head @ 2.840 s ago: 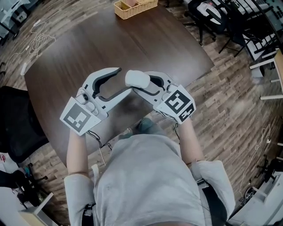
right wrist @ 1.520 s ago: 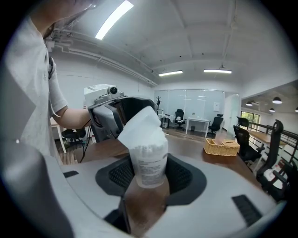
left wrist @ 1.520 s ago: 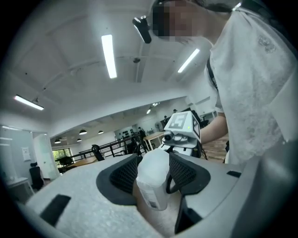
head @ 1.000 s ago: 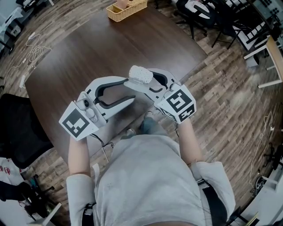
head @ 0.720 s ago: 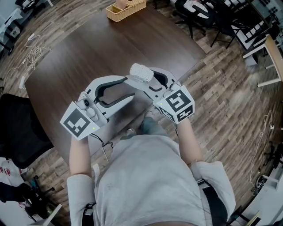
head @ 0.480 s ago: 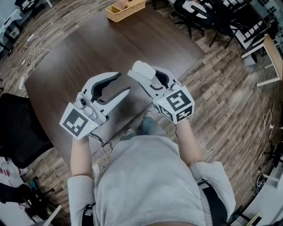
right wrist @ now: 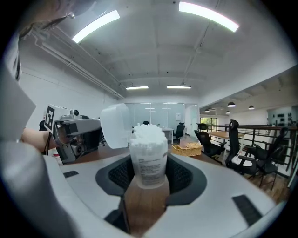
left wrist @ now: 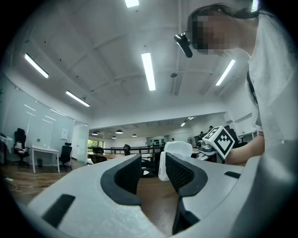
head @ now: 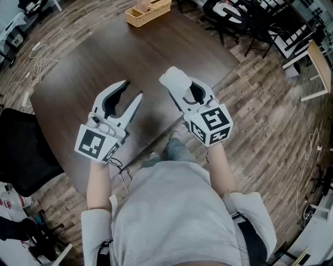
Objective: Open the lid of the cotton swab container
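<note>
Above the near edge of the dark wooden table [head: 104, 57], you hold the cotton swab container [right wrist: 148, 160] up in the air with your right gripper [head: 179, 91]. Its jaws are squeezed on the container's lower half, one pad on each side. The container stands nearly straight up.

The lid [right wrist: 115, 125] is already off the top. It is tipped over to one side and looks as if it is joined on at the rim. You can see the white cotton swabs [right wrist: 148, 132] heaped up in the open mouth.

Your left gripper [head: 131, 91] is also above the near part of the table, more to the table's left side. Its jaws are apart and there is nothing between them. It touches nothing.

A wicker basket [head: 148, 9] sits at the far edge of the table, well away from your work.

So the opening step looks done. The lid is up and the swabs are showing. I think only the tidy finish is left.

For the next move, keep your right grip firm and keep the container straight, because the swabs sit high and could spill if you tip it. Lower it slowly until its bottom rests flat on the table, then let go. Keep your left gripper away from the lid so you do not knock it shut.
</note>
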Available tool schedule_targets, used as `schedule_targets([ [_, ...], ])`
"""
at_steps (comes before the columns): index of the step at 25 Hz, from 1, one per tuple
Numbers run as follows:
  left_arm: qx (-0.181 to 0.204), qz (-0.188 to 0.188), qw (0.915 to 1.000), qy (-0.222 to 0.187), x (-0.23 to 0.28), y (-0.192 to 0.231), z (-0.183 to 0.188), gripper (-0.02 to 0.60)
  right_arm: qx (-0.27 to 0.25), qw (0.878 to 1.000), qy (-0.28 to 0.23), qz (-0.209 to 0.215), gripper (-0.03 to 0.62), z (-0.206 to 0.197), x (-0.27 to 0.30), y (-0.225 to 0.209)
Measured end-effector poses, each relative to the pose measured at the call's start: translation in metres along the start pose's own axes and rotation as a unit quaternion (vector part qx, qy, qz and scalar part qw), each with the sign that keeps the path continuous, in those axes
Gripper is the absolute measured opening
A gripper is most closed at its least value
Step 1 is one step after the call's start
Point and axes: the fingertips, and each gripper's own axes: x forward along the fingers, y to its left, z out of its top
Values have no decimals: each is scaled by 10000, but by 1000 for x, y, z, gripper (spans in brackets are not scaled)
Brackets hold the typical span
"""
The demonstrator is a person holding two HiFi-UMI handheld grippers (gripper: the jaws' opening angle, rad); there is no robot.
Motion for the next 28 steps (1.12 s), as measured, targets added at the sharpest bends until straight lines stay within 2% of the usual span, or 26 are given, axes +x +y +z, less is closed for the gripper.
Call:
schedule_targets([
  [6, -63, 774, 9970, -7, -16, 17, 1, 64, -49, 9996, -61, -283, 192, 9, -14, -1],
  [8, -95, 977, 9952, 8, -21, 23, 1, 48, -79, 9992, -97, -368, 192, 12, -18, -2],
  [14, -164, 1355, 9906, 41, -36, 29, 0, 41, -64, 9979, -253, -595, 192, 20, -32, -2],
  [28, -391, 1822, 9825, 15, -54, 32, -1, 41, 38, 9938, -543, -972, 192, 39, -60, -5],
])
